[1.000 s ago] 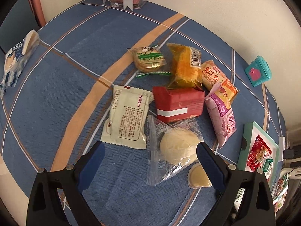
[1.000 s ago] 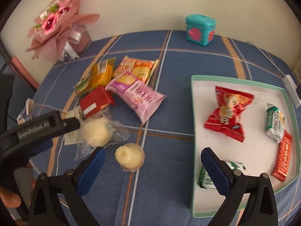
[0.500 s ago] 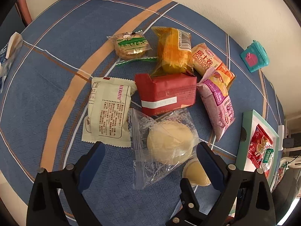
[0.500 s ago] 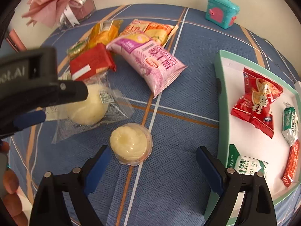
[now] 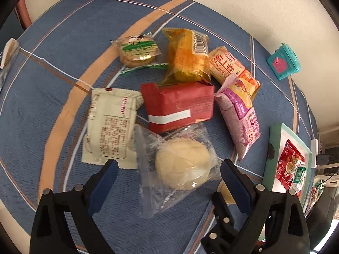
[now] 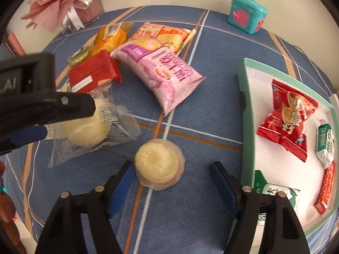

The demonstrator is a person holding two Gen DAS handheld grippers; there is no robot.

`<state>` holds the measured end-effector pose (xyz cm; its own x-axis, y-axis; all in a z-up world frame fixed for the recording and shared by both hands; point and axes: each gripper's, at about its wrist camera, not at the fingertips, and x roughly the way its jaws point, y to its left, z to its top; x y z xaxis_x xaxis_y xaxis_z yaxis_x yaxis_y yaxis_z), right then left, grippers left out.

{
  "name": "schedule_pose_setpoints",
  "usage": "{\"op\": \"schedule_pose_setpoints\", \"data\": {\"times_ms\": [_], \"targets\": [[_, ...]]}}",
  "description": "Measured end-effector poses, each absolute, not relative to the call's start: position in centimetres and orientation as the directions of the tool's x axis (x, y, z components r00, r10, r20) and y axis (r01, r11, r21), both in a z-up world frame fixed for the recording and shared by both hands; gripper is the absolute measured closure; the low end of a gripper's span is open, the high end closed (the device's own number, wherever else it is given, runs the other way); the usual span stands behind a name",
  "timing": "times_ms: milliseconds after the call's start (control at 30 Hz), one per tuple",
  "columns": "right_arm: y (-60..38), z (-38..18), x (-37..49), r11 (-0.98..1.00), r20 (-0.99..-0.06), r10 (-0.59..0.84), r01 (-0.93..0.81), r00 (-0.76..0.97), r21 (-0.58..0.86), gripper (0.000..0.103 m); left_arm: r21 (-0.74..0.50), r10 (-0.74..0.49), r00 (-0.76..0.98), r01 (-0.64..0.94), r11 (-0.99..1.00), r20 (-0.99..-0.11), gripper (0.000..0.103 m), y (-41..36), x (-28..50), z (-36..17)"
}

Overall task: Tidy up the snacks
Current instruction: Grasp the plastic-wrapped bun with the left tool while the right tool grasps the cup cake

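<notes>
Both grippers point steeply down at the snack pile. Right gripper [image 6: 171, 173] has its jaws closing around the little pudding cup [image 6: 159, 165], low centre of the right wrist view; the cup sits between the blue pads, which don't look like they're pressing on it yet. Left gripper [image 5: 167, 171] is spread wide and holds nothing, straddling the round bun in a clear wrapper [image 5: 183, 163] at the lower middle of its view.

Biggest to smallest: the blue plaid tablecloth [image 5: 53, 42] fills everything. The white tray with a mint-green rim [image 6: 245, 114] sits at the right of the right wrist view, with red candy packs and green-and-white packets already in it. Then the loose pile: pink packet [image 6: 167, 78] mid-frame, red wrapped block [image 5: 180, 105], cream sachet [image 5: 110, 127], yellow cake pack [image 5: 186, 57], orange pack [image 5: 231, 67], cookie in green-and-gold wrap [image 5: 137, 50].

Handling guess: the cup looks light, with thin plastic walls and a slick surface, so I'd squeeze gently across the middle of the body, not the flared rim. The bun looks soft and squishy, its wrapper crinkly and slippery, so grab the bun itself.

Writing: the packets carry Chinese print, too small for me to read reliably. The left gripper's body shows "AI" at the far left of the right wrist view.
</notes>
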<state>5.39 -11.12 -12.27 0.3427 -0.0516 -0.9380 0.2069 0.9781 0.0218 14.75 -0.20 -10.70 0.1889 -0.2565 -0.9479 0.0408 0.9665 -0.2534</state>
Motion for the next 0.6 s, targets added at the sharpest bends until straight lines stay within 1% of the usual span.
{"op": "schedule_pose_setpoints", "data": {"times_ms": [167, 267, 333, 400, 433, 467, 500, 600], "targets": [[-11.7, -12.3, 5.1, 0.974, -0.938, -0.047, 0.223, 0.343, 0.033, 0.038, -0.244, -0.248, 0.185, 0.047, 0.969, -0.951, 0.006, -1.4, 14.8, -11.1], [-11.9, -12.3, 5.0, 0.974, -0.939, -0.048, 0.226, 0.341, 0.033, 0.045, -0.24, -0.245, 0.179, 0.052, 0.969, -0.953, 0.006, -2.8, 14.8, -11.7], [-12.3, -12.4, 5.0, 0.972, -0.939, -0.046, 0.231, 0.34, 0.036, 0.049, -0.232, -0.238, 0.181, 0.053, 0.971, -0.954, 0.009, -3.1, 14.9, -11.9], [-12.6, -12.4, 4.9, 0.971, -0.939, -0.044, 0.236, 0.34, 0.04, 0.053, -0.226, -0.232, 0.184, 0.052, 0.973, -0.955, 0.018, -3.5, 14.9, -12.1], [-12.8, -12.5, 5.0, 0.97, -0.94, -0.044, 0.238, 0.339, 0.04, 0.054, -0.225, -0.231, 0.184, 0.051, 0.973, -0.955, 0.018, -3.4, 14.8, -12.2], [-12.8, -12.5, 4.9, 0.97, -0.94, -0.043, 0.24, 0.339, 0.042, 0.055, -0.232, -0.237, 0.185, 0.048, 0.972, -0.954, 0.019, -3.7, 14.8, -12.4], [-13.1, -12.7, 5.2, 0.969, -0.94, -0.04, 0.241, 0.338, 0.045, 0.057, -0.239, -0.243, 0.185, 0.046, 0.97, -0.952, 0.023, -3.5, 14.7, -12.3], [-13.4, -12.6, 5.1, 0.967, -0.94, -0.028, 0.248, 0.34, 0.061, 0.061, -0.261, -0.264, 0.184, 0.045, 0.964, -0.947, 0.03, -3.4, 14.7, -12.5]]}}
